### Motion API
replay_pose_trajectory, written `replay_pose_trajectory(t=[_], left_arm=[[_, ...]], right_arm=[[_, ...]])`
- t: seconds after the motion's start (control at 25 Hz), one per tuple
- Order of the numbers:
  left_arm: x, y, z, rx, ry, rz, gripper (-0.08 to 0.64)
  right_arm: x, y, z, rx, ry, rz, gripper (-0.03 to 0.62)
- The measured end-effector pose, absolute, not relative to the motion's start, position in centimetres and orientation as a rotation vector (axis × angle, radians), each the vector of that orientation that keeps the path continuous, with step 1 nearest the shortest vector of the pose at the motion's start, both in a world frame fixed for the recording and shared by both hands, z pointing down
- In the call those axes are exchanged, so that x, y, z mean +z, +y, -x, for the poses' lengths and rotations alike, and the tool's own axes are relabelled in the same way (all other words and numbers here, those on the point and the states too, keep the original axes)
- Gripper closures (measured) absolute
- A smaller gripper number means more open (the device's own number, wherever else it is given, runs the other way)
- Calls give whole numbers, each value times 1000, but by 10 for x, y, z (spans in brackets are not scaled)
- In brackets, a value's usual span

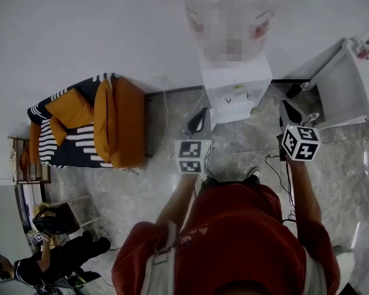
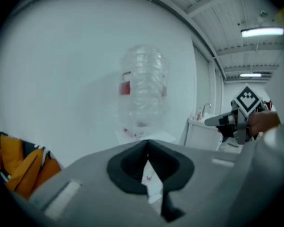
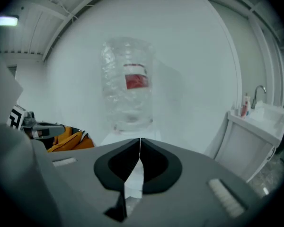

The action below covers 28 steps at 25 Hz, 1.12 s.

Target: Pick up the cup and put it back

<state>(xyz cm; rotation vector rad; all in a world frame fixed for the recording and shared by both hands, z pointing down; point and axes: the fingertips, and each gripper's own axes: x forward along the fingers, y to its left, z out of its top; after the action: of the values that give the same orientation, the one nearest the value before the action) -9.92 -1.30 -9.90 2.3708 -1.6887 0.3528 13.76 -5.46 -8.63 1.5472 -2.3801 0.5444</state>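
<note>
Clear ribbed plastic water bottle (image 3: 128, 79); glossy marbled floor (image 1: 135, 192); soft orange cloth sofa (image 1: 126, 125).

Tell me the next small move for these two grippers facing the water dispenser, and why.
Probably open the jaws of the right gripper and ease it toward the water dispenser. Its jaws and those of the left gripper are shut on nothing, and both grippers are short of the dispenser, so neither can grasp anything yet.

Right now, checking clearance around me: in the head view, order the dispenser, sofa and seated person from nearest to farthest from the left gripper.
From the left gripper:
1. dispenser, just ahead of it.
2. sofa, off to the left.
3. seated person, far lower left corner.
</note>
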Motion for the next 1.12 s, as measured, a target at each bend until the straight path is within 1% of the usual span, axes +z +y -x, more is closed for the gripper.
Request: replay_pose_trajectory(t=[0.16,0.36,0.44,0.52,0.8,1.12], left_arm=[[-153,-21,109,268,-1828,-2470,558],[-232,-12,112,-7,-2001,-2606,558],[-250,-7,110,-35,-2063,-2652,558],[-251,-5,108,1,-2075,-2672,560],[-230,-11,116,51,-2054,-2595,558],[-225,-18,115,75,-2057,-2599,558]], right_arm=[[-145,-60,-139,226,-2453,-1607,590],[-219,-49,-139,-134,-2519,-1754,589],[-239,-42,-139,-259,-2554,-1820,589],[-245,-38,-137,-343,-2550,-1824,591],[-224,-44,-128,-228,-2539,-1778,589],[-217,-48,-129,-197,-2524,-1766,589]])
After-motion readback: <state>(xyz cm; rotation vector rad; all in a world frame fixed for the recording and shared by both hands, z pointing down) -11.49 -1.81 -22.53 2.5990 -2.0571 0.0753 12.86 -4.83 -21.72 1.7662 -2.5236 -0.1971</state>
